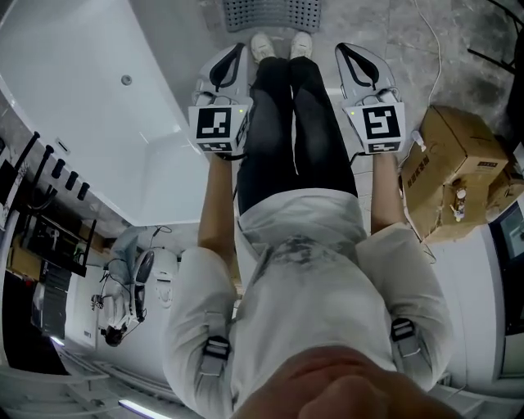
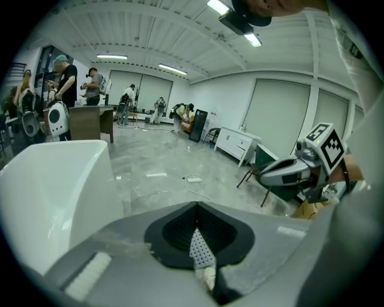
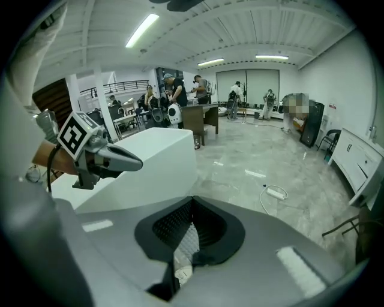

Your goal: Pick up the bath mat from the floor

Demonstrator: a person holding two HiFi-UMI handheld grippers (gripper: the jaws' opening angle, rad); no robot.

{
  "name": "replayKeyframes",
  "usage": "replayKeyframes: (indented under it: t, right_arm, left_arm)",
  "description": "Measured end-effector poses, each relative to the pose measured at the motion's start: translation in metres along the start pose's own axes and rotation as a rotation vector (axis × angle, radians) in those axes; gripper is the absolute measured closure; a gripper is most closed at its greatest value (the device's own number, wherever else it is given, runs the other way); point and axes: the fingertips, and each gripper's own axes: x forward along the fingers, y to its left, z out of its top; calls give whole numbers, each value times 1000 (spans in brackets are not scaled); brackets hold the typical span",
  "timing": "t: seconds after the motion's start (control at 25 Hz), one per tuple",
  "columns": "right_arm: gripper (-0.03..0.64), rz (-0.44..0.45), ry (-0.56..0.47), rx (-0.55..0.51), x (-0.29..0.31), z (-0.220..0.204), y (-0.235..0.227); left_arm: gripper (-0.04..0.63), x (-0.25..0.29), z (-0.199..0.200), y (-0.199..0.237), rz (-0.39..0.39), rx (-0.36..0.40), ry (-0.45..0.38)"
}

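The bath mat (image 1: 270,12), grey with a grid of holes, lies on the floor at the top of the head view, just beyond the person's white shoes (image 1: 281,45). My left gripper (image 1: 239,49) hangs beside the left leg, shut and empty. My right gripper (image 1: 341,49) hangs beside the right leg, also shut and empty. Both are short of the mat and apart from it. In the left gripper view the closed left gripper (image 2: 197,205) points over bare floor; the right gripper (image 3: 192,199) does the same in its own view. Neither gripper view shows the mat.
A white bathtub (image 1: 98,106) fills the left side, close to my left gripper. A cardboard box (image 1: 458,164) stands at the right. A power strip (image 2: 193,178) with a cable lies on the marble floor ahead. Other people work at tables in the far background.
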Motion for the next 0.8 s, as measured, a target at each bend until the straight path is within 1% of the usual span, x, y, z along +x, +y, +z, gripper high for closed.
replayKeyframes:
  t: [0.2, 0.56, 0.8]
  right_arm:
    - [614, 5, 40, -1, 21, -34, -7]
    - [606, 4, 92, 30, 63, -78, -15]
    - [601, 26, 145, 21, 100, -111, -16]
  left_arm:
    - [594, 19, -27, 5, 1, -12, 28]
    - [594, 51, -76, 17, -12, -29, 95]
    - [594, 77, -109, 31, -15, -46, 124]
